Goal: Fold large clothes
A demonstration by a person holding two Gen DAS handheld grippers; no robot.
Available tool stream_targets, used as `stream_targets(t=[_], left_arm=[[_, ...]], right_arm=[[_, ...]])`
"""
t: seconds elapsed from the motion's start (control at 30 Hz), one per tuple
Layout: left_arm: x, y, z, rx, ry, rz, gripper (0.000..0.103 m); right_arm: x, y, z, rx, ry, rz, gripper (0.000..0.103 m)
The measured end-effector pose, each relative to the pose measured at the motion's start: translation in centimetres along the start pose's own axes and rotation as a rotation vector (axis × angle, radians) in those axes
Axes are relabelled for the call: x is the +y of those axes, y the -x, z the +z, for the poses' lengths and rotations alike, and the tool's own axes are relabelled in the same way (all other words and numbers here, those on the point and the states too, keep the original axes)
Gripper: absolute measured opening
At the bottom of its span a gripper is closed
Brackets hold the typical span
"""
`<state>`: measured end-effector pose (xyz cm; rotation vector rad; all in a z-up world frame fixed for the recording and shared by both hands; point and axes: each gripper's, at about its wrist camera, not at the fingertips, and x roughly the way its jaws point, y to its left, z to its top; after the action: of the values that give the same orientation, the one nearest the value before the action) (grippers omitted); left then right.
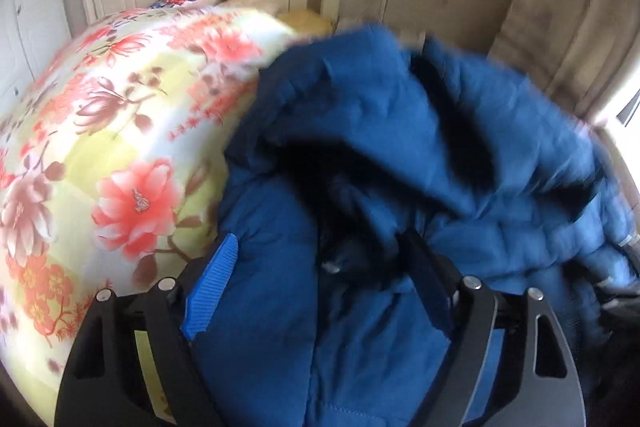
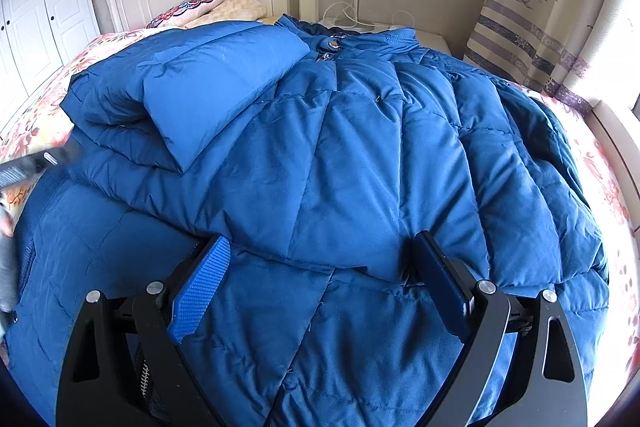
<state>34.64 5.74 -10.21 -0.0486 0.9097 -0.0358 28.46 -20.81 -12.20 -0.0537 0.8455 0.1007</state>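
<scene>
Both jaws apart, nothing held. L gripper (image 1: 316,267) over puffy blue coat (image 2: 340,147); folded sleeve (image 2: 188,95) at 10 o'clock may spring back bc nothing pins it. R gripper (image 2: 320,279) hovers.

A floral bed (image 2: 600,163) carries a blue jacket (image 2: 340,155); pillows (image 2: 208,7), perhaps two, lie far left.

Blue quilted jacket (image 2: 340,155) on yellow/pink floral bedspread (image 1: 120,147), striped curtain (image 2: 528,43).
</scene>
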Motion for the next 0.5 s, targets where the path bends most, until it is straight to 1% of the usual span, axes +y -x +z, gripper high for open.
stream_targets(t=[0.07,0.1,0.13,0.17,0.2,0.23,0.27,0.33,0.4,0.5], left_arm=[[0.9,0.7,-0.5,-0.015,0.006,-0.006,0.085],[1.3,0.3,-0.7,-0.011,0.01,-0.017,0.086],[1.7,0.3,-0.8,-0.013,0.027,-0.035,0.087],[2.1,0.3,-0.8,-0.013,0.041,-0.046,0.089],[2.4,0.2,-0.7,-0.012,0.051,-0.058,0.089],[2.6,0.2,-0.7,-0.012,0.058,-0.067,0.089],[2.8,0.2,-0.8,-0.015,0.064,-0.074,0.089],[2.8,0.2,-0.7,-0.015,0.068,-0.079,0.089],[2.9,0.3,-0.7,-0.018,0.072,-0.082,0.089],[3.1,0.6,-0.9,-0.024,0.088,-0.096,0.089]], right_arm=[[0.1,0.3,0.0,-0.011,0.002,-0.006,0.088],[0.1,0.5,0.0,-0.019,0.002,-0.004,0.088],[0.0,1.1,-0.1,-0.047,-0.004,-0.006,0.083],[-0.1,2.2,-0.3,-0.102,-0.016,-0.034,0.077],[0.1,3.2,-0.5,-0.155,-0.022,-0.066,0.073],[0.5,4.7,-0.7,-0.231,-0.01,-0.092,0.073],[1.1,5.8,-0.6,-0.283,0.015,-0.089,0.073],[3.1,7.0,-0.2,-0.336,0.107,-0.087,0.073],[5.9,6.6,0.7,-0.32,0.249,-0.136,0.073],[9.1,5.2,2.1,-0.31,0.4,-0.151,0.073]])
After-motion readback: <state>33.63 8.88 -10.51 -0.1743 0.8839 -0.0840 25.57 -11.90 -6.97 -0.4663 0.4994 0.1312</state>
